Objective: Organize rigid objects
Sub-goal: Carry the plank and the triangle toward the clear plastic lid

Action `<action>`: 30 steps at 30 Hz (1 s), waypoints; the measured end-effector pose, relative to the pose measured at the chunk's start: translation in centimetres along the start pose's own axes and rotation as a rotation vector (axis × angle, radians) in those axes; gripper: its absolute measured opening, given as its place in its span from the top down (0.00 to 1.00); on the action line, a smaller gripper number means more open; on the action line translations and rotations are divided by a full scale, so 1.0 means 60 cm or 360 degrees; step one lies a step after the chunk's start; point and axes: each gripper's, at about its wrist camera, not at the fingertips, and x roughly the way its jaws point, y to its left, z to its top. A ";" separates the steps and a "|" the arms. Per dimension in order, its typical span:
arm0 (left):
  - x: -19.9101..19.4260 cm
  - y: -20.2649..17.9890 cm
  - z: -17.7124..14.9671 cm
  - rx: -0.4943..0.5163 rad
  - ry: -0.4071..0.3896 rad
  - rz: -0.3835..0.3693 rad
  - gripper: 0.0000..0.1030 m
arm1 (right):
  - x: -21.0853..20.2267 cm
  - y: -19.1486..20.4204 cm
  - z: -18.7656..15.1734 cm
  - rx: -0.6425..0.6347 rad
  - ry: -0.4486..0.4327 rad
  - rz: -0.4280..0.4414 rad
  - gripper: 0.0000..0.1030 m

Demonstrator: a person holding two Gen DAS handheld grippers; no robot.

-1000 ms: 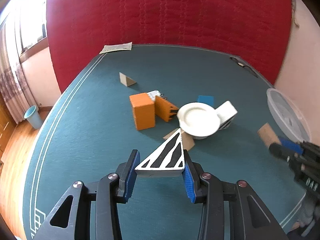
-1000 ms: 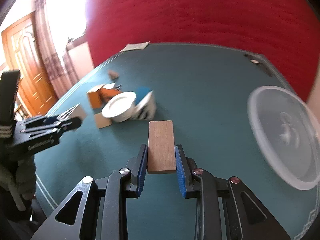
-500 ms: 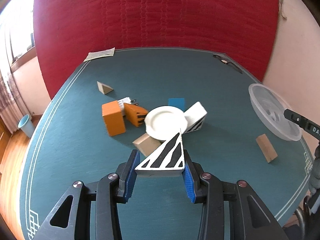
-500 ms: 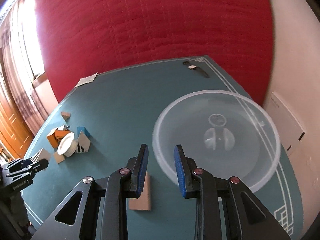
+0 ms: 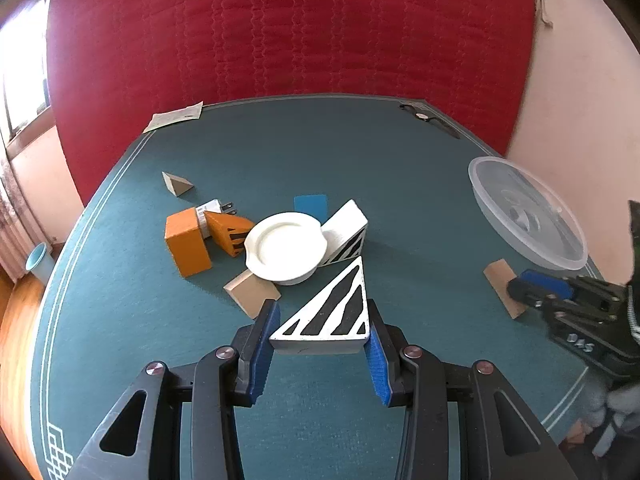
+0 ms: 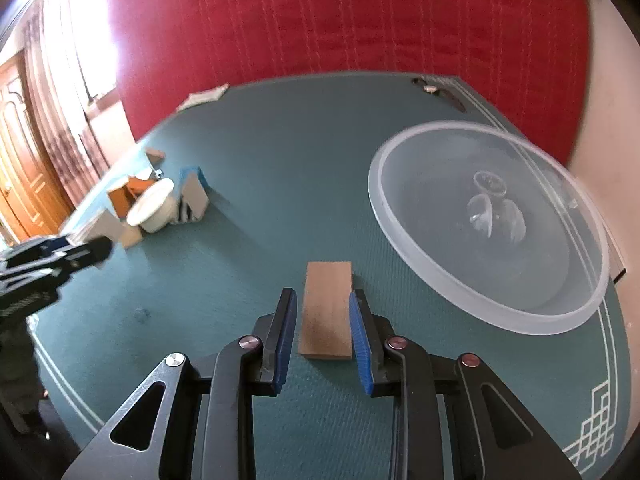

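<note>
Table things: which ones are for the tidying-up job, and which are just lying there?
For the job: striped wedge, wooden block, orange block, white plate, clear plastic bowl.

Just lying about: paper sheet, dark strap at the far corner, blue bin on the floor.
</note>
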 end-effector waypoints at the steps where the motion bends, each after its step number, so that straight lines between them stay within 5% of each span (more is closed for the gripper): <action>1: 0.001 -0.001 0.000 0.0001 0.0001 -0.0002 0.58 | 0.003 0.002 0.000 -0.0013 -0.0015 -0.0029 0.71; 12: 0.005 -0.012 -0.001 0.0005 0.0017 -0.0007 0.58 | 0.030 0.033 -0.005 -0.0140 0.0020 -0.0067 0.67; 17: 0.006 -0.015 0.001 0.0006 0.0013 -0.0011 0.58 | 0.027 0.044 -0.008 -0.0175 0.0005 -0.0066 0.86; 25: 0.003 -0.026 0.011 0.0015 -0.0004 -0.0022 0.58 | -0.012 0.025 0.007 -0.0053 -0.0072 0.0095 0.86; 30: 0.002 -0.045 0.019 0.0049 -0.0016 -0.0043 0.58 | -0.047 -0.005 0.026 0.0031 -0.0186 0.0040 0.86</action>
